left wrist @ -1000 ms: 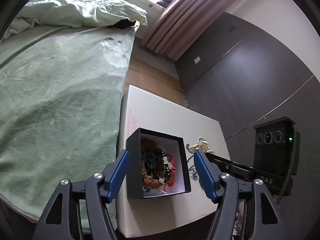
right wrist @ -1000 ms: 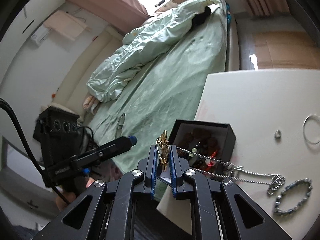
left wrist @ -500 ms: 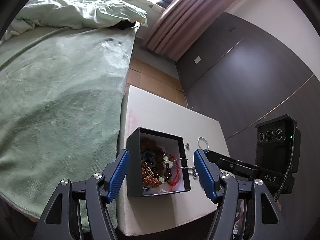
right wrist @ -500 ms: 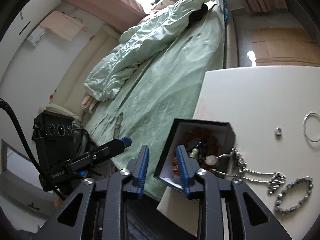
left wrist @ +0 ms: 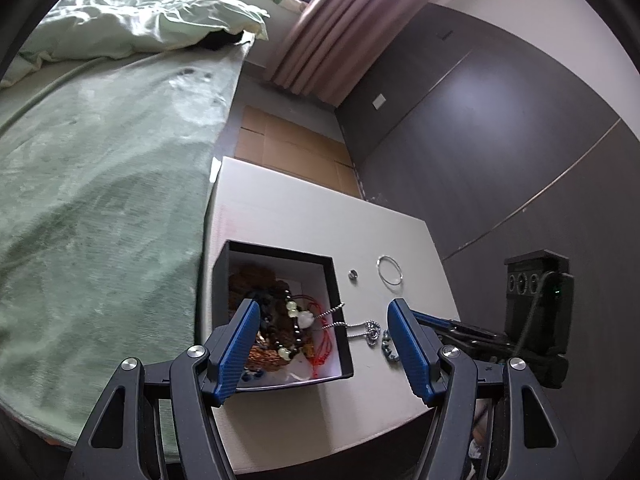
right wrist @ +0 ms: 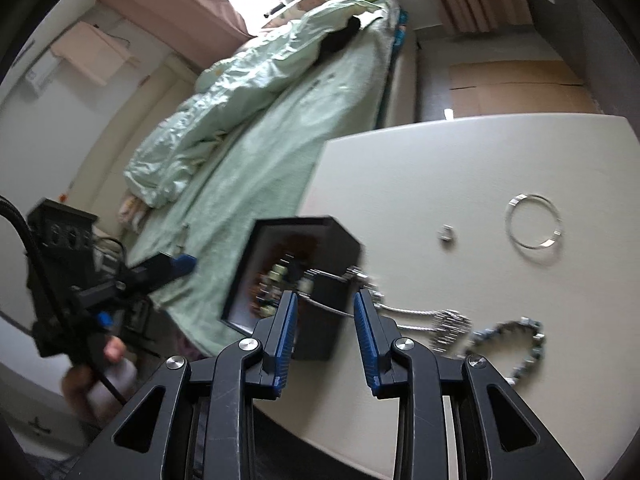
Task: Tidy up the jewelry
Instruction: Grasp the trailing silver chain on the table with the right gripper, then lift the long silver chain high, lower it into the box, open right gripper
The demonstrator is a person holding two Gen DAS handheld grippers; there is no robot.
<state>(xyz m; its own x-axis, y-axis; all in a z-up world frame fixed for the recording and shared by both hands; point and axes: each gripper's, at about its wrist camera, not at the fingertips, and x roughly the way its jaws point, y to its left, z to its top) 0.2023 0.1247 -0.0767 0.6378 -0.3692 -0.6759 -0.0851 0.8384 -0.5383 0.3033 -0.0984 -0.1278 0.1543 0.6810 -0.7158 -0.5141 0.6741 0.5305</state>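
The silver chain necklace [right wrist: 412, 314] is seen draped over the wall of the black jewelry box [left wrist: 338, 308] on the white table [left wrist: 304, 216], untouched by the right gripper [right wrist: 325, 334], held partly spread, or the left gripper [left wrist: 322, 344], held wide apart.

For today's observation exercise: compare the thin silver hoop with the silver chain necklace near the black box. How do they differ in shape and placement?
1. The thin silver hoop is a plain open circle; the silver chain necklace is a limp strand ending in a pendant.
2. The hoop lies wholly on the white table, apart from the black box; the chain drapes over the box's wall, partly inside.

Both are silver-coloured, and neither is gripped.
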